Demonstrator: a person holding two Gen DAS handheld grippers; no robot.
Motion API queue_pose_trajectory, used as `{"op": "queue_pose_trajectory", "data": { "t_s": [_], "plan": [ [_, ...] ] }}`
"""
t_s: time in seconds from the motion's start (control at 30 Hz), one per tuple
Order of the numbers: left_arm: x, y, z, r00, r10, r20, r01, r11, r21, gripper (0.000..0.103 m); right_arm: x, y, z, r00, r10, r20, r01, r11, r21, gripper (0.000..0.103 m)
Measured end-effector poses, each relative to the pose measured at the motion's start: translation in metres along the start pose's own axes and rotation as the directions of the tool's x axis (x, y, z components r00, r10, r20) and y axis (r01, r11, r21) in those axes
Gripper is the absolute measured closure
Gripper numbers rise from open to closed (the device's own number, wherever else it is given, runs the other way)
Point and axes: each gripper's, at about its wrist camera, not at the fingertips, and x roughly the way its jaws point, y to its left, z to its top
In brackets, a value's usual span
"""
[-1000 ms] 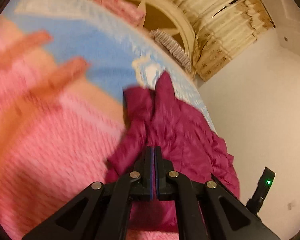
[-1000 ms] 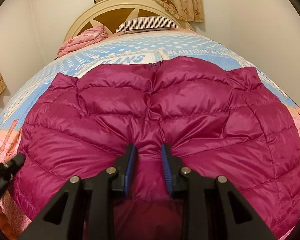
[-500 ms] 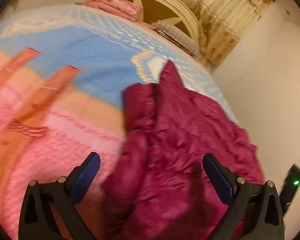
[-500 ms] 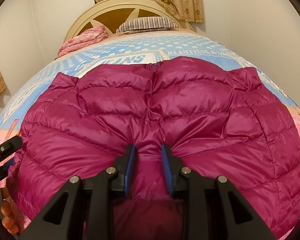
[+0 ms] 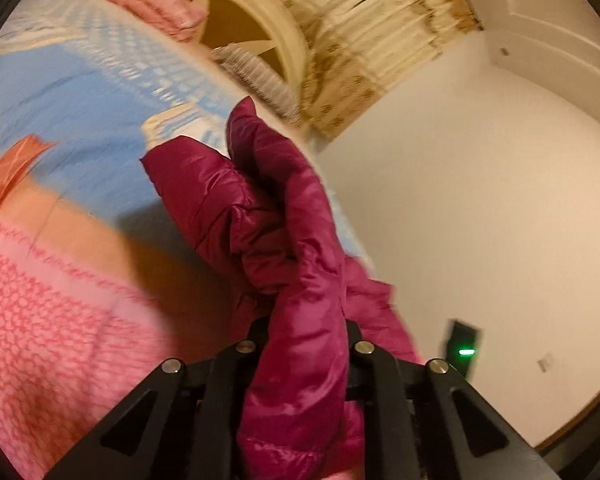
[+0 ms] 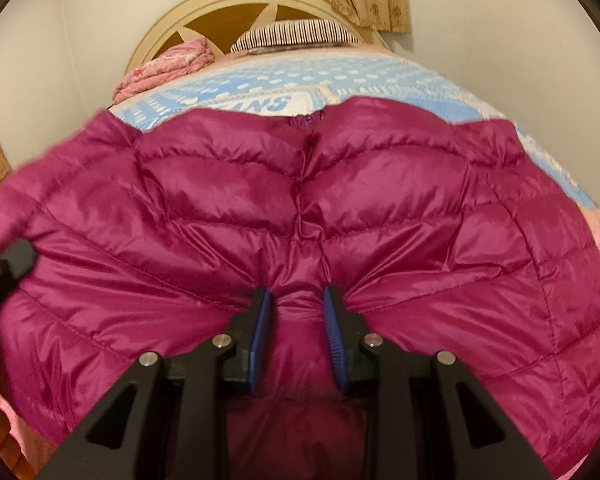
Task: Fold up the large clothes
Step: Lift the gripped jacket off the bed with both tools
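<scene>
A magenta quilted down jacket [image 6: 380, 208] lies spread front-up on the bed, its zipper running up the middle. My right gripper [image 6: 298, 308] is shut on a bunch of the jacket's hem at the centre. My left gripper [image 5: 304, 332] is shut on the jacket's left side [image 5: 260, 208] and holds that edge lifted off the bed; its pads are hidden by the fabric. The left gripper also shows at the far left edge of the right wrist view [image 6: 4, 272].
The bed has a blue, orange and pink patterned cover [image 5: 60, 120]. At its head are a cream and wood headboard [image 6: 220, 20], a striped pillow [image 6: 296, 34] and a folded pink blanket [image 6: 164, 68]. Curtains [image 5: 360, 60] and white walls surround it.
My left gripper, wide open over the jacket's side half a second ago, has shut on it and lifted it. The jacket's left side has risen. My right gripper has kept its hold.
</scene>
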Motion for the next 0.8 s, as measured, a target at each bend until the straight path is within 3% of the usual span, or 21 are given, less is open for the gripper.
{"op": "queue_pose_trajectory", "data": {
  "t_s": [0.13,0.2,0.23,0.3,0.33,0.37,0.4,0.43,0.47,0.53,0.6,0.67,0.8],
  "plan": [
    [-0.027,-0.039,0.009,0.999,-0.038,0.010,0.037,0.995,0.096,0.089,-0.009,0.004,-0.009,0.988,0.149,-0.032,-0.143,0.979,0.147,0.069],
    [-0.047,-0.059,0.013,0.999,-0.035,0.010,0.033,0.987,0.159,0.089,-0.014,0.021,-0.019,0.970,0.237,-0.044,-0.226,0.958,0.176,0.069],
    [-0.052,-0.066,0.015,1.000,-0.030,0.010,0.027,0.983,0.182,0.089,-0.016,0.032,-0.025,0.952,0.303,-0.052,-0.286,0.935,0.207,0.069],
    [-0.065,-0.081,0.016,1.000,0.007,-0.001,-0.007,0.969,0.248,0.089,-0.017,0.051,-0.037,0.899,0.434,-0.059,-0.402,0.870,0.286,0.070],
    [-0.072,-0.089,0.015,0.999,0.048,-0.004,-0.044,0.955,0.293,0.089,-0.017,0.064,-0.045,0.843,0.534,-0.062,-0.486,0.806,0.339,0.071],
    [-0.073,-0.093,0.013,0.997,0.082,-0.005,-0.076,0.943,0.324,0.088,-0.016,0.073,-0.049,0.803,0.593,-0.064,-0.534,0.762,0.366,0.073],
    [-0.074,-0.097,0.010,0.991,0.131,-0.006,-0.120,0.922,0.367,0.088,-0.013,0.084,-0.055,0.743,0.666,-0.069,-0.592,0.701,0.398,0.073],
    [-0.075,-0.100,0.006,0.985,0.172,-0.005,-0.156,0.901,0.404,0.088,-0.011,0.093,-0.059,0.698,0.712,-0.081,-0.626,0.661,0.413,0.073],
    [-0.074,-0.102,0.000,0.980,0.199,-0.004,-0.177,0.882,0.436,0.088,-0.011,0.098,-0.060,0.685,0.722,-0.096,-0.634,0.657,0.408,0.074],
    [-0.070,-0.105,-0.009,0.980,0.200,-0.017,-0.169,0.872,0.460,0.088,-0.015,0.096,-0.059,0.690,0.711,-0.133,-0.631,0.682,0.371,0.074],
    [-0.059,-0.109,-0.017,0.975,0.219,-0.026,-0.179,0.857,0.484,0.087,-0.021,0.078,-0.059,0.661,0.739,-0.128,-0.648,0.649,0.399,0.074],
    [-0.047,-0.115,-0.029,0.967,0.253,-0.032,-0.200,0.829,0.522,0.087,-0.034,0.050,-0.058,0.666,0.740,-0.097,-0.649,0.638,0.415,0.073],
    [-0.008,-0.126,-0.073,0.941,0.332,-0.071,-0.219,0.752,0.622,0.087,-0.080,-0.034,-0.050,0.786,0.617,0.051,-0.583,0.711,0.392,0.045]
  ]
}}
